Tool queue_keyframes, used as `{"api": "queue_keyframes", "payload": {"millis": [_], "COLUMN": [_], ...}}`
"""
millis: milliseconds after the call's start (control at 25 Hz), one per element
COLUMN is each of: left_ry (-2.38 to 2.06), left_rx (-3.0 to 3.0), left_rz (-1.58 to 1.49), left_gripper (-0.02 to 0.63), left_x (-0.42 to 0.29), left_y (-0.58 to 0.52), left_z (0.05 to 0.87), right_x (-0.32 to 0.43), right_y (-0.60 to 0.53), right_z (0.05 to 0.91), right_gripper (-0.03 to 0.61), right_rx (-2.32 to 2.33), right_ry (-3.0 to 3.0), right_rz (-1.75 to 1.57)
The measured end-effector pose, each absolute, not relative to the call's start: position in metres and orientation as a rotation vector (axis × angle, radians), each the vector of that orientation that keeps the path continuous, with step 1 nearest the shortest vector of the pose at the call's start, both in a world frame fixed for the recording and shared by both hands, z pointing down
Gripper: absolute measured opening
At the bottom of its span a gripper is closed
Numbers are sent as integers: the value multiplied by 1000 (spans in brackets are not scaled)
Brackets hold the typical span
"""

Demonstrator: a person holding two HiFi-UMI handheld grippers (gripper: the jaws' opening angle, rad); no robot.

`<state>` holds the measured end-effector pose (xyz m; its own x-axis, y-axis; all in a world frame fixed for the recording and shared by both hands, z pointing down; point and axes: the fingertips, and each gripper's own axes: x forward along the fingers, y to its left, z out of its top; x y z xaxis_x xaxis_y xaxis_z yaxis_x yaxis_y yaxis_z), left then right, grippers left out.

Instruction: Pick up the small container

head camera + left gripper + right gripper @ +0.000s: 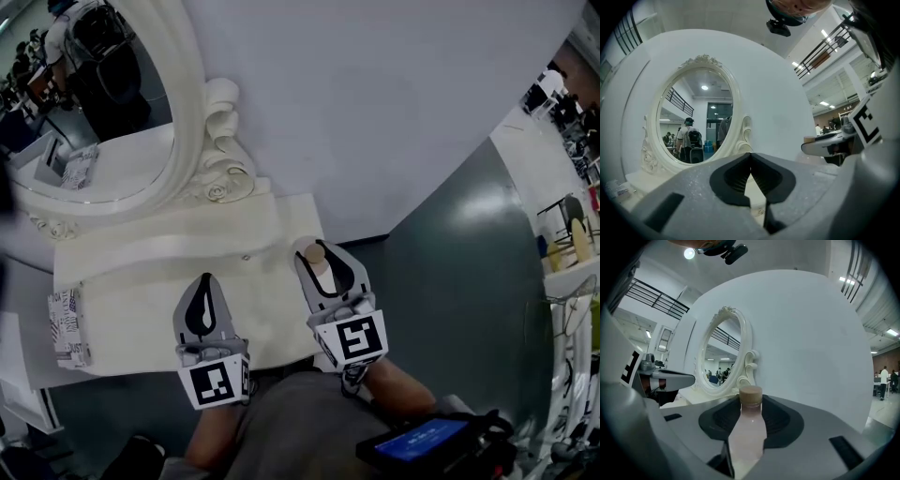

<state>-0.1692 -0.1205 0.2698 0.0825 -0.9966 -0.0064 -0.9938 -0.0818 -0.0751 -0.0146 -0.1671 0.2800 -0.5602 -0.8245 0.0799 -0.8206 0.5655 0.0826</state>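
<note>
Pinched between its dark pads, the right gripper [317,251] has a small bottle [750,425], jaws part-way apart and pressing on its sides. The right gripper view gives the detail: a pale pink, translucent body under a tan cap, standing upright, long axis vertical, cap at the top. No label or writing shows on it. From the head view only the round cap can be seen, from above, at the jaw tips, over the right end of the vanity top [141,300].

Just to its left, the left gripper [205,279] has its jaws together with nothing between them, which its own view makes plain. Each gripper's cube carries black-and-white square markers, no words.

Only the head view takes in a device with a blue screen [422,441] near the person's right forearm, and a patterned box [69,326] at the vanity's left edge; its print is too small to read.

Farther back stands an oval mirror [696,122] in an ornate cream frame, against a white wall [394,103]. The gripper views show people reflected in it.
</note>
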Motion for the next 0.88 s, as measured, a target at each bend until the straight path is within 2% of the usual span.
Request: {"api": "queue_keyframes", "payload": {"millis": [880], "left_ry": [2042], "left_rx": [-2286], "left_rz": [-51], "left_gripper": [15], "left_x": [-164], "left_y": [-127], "left_z": [259], "right_x": [-20], "right_y": [-171], "right_z": [269], "right_gripper": [144], "right_rx": [1426], "right_ry": [-2695], "right_rz": [-89]}}
